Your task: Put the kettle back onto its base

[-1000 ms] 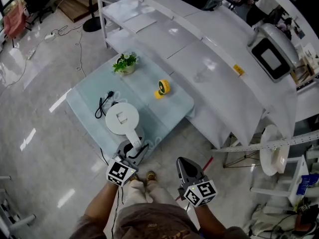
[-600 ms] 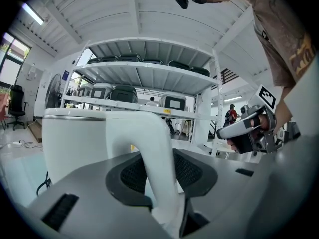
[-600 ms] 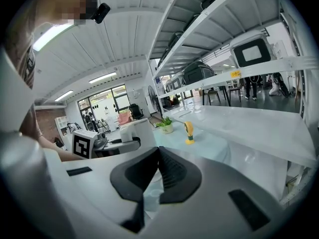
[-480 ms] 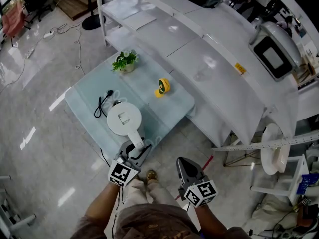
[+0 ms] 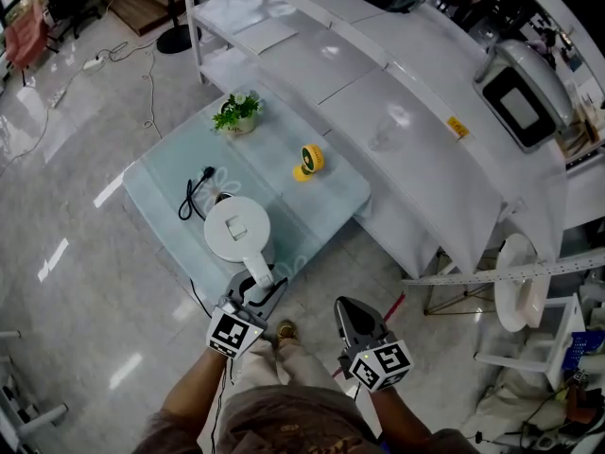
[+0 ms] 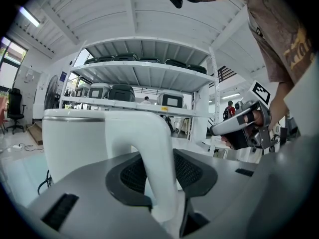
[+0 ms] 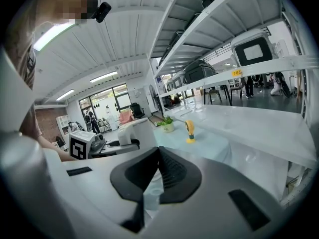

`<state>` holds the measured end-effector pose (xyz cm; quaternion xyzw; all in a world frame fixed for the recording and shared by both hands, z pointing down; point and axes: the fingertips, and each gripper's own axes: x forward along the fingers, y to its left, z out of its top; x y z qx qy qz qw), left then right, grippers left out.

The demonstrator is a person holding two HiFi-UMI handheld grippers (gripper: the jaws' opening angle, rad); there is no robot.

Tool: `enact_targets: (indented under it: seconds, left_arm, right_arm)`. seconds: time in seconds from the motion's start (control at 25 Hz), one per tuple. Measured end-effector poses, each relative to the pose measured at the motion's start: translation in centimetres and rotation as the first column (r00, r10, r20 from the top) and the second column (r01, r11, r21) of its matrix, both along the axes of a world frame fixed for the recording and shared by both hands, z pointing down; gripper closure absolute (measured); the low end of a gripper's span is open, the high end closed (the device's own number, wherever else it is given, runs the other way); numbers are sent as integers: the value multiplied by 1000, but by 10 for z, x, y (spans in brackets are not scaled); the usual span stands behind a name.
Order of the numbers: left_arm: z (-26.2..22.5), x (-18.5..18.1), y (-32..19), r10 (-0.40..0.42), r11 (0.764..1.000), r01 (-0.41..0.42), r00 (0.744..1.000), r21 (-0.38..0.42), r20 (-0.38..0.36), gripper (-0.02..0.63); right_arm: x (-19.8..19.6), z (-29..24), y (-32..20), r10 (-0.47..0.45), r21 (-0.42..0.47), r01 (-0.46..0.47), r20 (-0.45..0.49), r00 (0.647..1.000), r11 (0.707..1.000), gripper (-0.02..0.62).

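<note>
the white electric kettle [image 5: 236, 227] is at the near edge of the low table [image 5: 161, 173], which is covered by a pale blue cloth. its lid is shut, so its contents are hidden. the left gripper [image 5: 255, 288] is clamped on the kettle's handle [image 6: 149, 133], with 1 ribbed pad on each side of it. the kettle body probably covers its base, and i cannot tell if it rests there. a black power cord [image 5: 194, 197] lies just left of the kettle. farther back, a small pot holds 1 green plant [image 5: 236, 115], and to the right of it stands a yellow mini fan [image 5: 308, 162]. the right gripper [image 5: 346, 310] is off the table's near right corner, with its jaws pressed together on nothing.
</note>
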<state>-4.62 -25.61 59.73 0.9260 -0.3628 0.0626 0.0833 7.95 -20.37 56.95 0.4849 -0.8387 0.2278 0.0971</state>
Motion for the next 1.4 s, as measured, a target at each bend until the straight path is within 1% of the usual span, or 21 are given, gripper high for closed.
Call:
enact_targets:
  seconds: [0.72, 0.92, 1.2, 1.4]
  left_arm:
    - [23, 4, 24, 9, 1000, -10, 997, 2, 76, 453]
    - [28, 6, 28, 7, 1000, -5, 997, -27, 83, 453]
    - [31, 2, 28, -32, 996, 37, 997, -80, 72, 448]
    - [31, -3, 32, -45, 994, 53, 995, -98, 87, 434]
  right_arm:
    - [2, 2, 14, -9, -9, 9, -4, 1000, 1000, 601]
    - [1, 1, 18, -19, -7, 19, -3, 1000, 1000, 601]
    - [0, -1, 24, -28, -2, 28, 0, 1000, 1000, 601]
    - [0, -3, 27, -34, 2, 34, 1, 999, 999, 601]
